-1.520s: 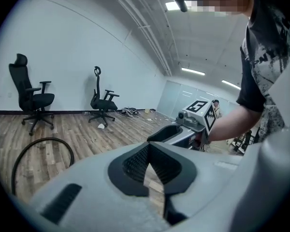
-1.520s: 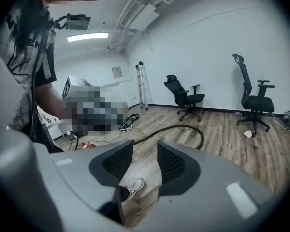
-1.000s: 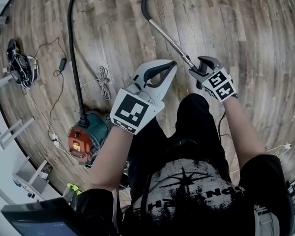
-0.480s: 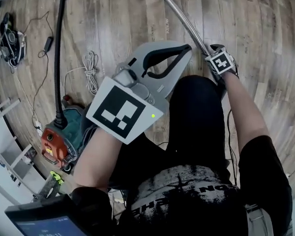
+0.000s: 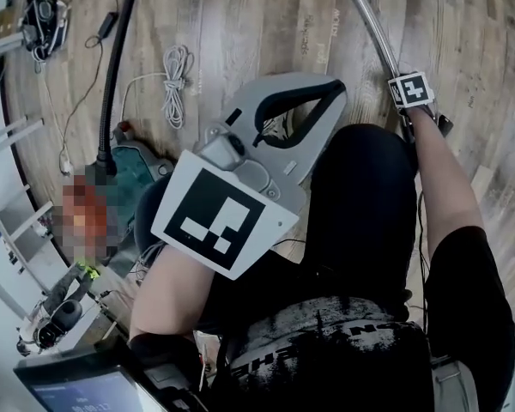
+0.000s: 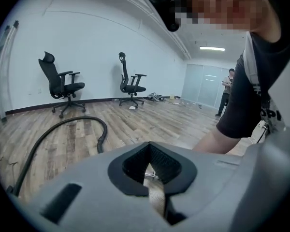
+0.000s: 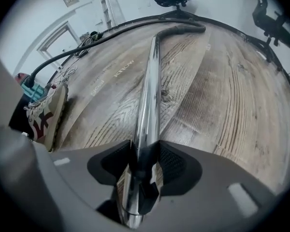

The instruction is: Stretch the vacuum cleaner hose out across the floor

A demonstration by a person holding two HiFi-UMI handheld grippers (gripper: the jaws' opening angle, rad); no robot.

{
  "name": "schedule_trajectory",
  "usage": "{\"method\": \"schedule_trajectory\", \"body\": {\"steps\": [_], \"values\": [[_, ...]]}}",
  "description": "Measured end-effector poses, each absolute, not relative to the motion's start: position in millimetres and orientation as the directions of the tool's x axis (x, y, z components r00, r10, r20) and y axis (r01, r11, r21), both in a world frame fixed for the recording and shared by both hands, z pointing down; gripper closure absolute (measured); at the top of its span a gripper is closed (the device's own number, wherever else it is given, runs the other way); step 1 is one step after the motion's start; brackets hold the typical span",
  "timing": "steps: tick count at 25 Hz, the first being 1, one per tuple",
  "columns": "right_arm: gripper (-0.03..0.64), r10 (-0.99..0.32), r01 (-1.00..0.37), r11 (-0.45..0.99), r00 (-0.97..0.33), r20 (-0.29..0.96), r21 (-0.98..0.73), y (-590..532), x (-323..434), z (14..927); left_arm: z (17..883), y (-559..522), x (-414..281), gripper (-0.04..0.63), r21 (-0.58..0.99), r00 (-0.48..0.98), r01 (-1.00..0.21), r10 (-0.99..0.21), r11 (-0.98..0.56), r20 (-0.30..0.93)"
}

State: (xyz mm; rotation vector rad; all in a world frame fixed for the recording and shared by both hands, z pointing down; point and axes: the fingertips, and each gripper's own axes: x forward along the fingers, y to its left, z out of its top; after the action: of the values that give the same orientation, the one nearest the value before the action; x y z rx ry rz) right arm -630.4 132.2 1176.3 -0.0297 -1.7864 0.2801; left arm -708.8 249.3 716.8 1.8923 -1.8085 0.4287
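Pickup step: clamping the shiny chrome vacuum wand tube with the right gripper.
Just closing in on it, black pads pressed to both sides of the tube, down low over the wood-plank floor. Nothing in the left gripper: jaws fully together, idle in front of the body. Runs away up the floor to a curved black handle, then into the long black flexible hose, arcing back to the teal canister vacuum body at the left; looks slack, not yet stretched. Next, most likely: hold the clamp firm, carry the wand well away from the canister until the arc straightens. Careful of slip on smooth metal.
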Motion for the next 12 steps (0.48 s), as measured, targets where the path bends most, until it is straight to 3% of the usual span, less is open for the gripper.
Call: {"method": "schedule_trajectory", "body": {"steps": [12], "values": [[0.440, 0.187, -0.160, 0.961, -0.222, 0.957, -0.225, 120, -616, 1160, 751, 263, -693, 0.595, 0.089, 0.075, -0.996, -0.790, -0.026, 0.609]]}}
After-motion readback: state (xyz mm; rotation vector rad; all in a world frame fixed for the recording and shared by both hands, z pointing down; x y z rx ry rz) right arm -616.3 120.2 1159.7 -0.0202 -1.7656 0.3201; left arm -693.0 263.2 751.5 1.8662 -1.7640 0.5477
